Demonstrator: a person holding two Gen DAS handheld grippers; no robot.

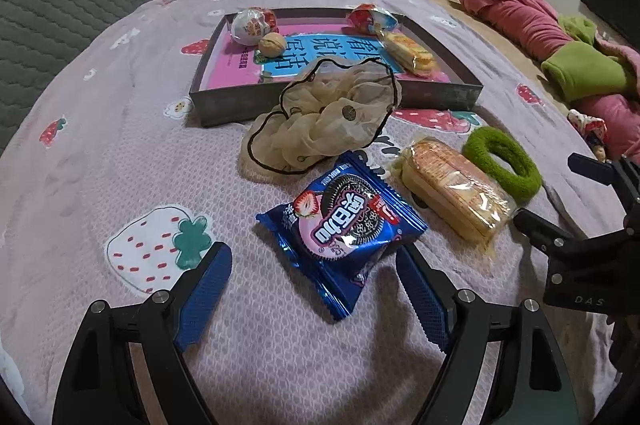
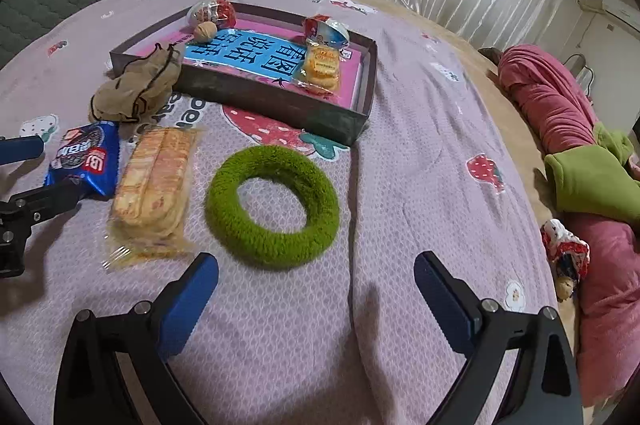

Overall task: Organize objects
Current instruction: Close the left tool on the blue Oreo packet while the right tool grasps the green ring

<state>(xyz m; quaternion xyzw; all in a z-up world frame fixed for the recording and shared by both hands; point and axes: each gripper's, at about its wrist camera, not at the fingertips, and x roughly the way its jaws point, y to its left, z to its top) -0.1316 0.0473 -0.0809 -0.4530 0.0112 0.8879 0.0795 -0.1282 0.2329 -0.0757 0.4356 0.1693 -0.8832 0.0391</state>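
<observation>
Both pairs of jaws are held wide apart with nothing gripped between them. Between the blue pads of the left gripper (image 1: 308,273), the near corner of a blue cookie packet (image 1: 340,225) is seen lying flat on the pink strawberry-print bedspread (image 1: 120,161); no pad is pressed against it. Ahead of the right gripper (image 2: 316,285), a fuzzy green hair ring (image 2: 272,211) is seen lying on the same bedspread, just beyond the fingertips and untouched.

To the right of the cookie packet, a clear-wrapped pack of wafers (image 1: 456,189) is laid, and the green ring is found just to the far right of that pack. Just beyond the cookie packet, a beige sheer scrunchie (image 1: 324,121) with a dark edge is draped against the near wall of a shallow dark tray (image 1: 232,107).

Inside the tray, a pink and blue book (image 1: 320,53) is laid flat. At the far left of the tray, a wrapped chocolate egg (image 1: 254,25) is placed with a walnut (image 1: 272,45) just beside it. At the far right, a second wrapped egg (image 1: 370,17) is seen, with a small pack of biscuits (image 1: 408,53) just nearer than it.

At the right edge of the bed, pink and green clothing (image 2: 576,161) is piled.
</observation>
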